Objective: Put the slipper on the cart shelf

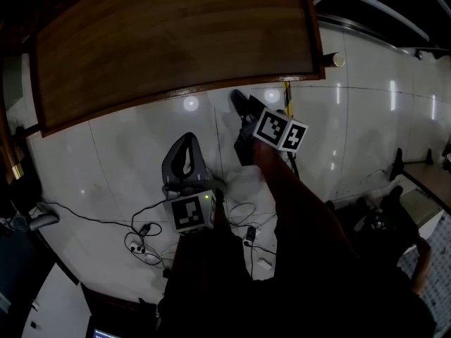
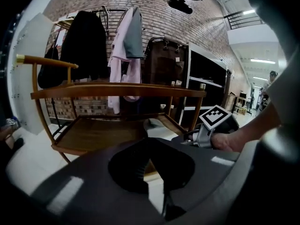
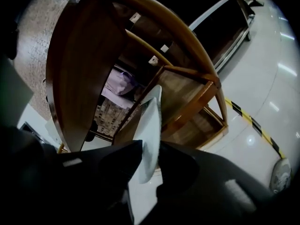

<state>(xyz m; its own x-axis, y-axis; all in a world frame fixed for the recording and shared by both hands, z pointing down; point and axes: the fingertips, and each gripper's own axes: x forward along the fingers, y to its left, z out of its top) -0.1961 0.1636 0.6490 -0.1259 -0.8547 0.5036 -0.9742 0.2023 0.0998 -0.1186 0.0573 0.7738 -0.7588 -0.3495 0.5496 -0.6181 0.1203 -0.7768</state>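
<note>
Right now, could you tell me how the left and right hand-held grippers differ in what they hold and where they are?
The right hand-held gripper is shut on the pale slipper, seen edge-on between its jaws; the left hand-held gripper has its jaws together on nothing. In the head view the right one reaches closer to the wooden cart, while the left sits nearer the person. Both face the cart.

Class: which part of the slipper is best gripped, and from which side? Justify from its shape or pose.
Grip the slipper across its thin sole near one end, a jaw on each flat face, coming from the end away from the cart. It is flat and narrow edge-on, so the free end leads toward the cart. The right gripper holds it so.
</note>
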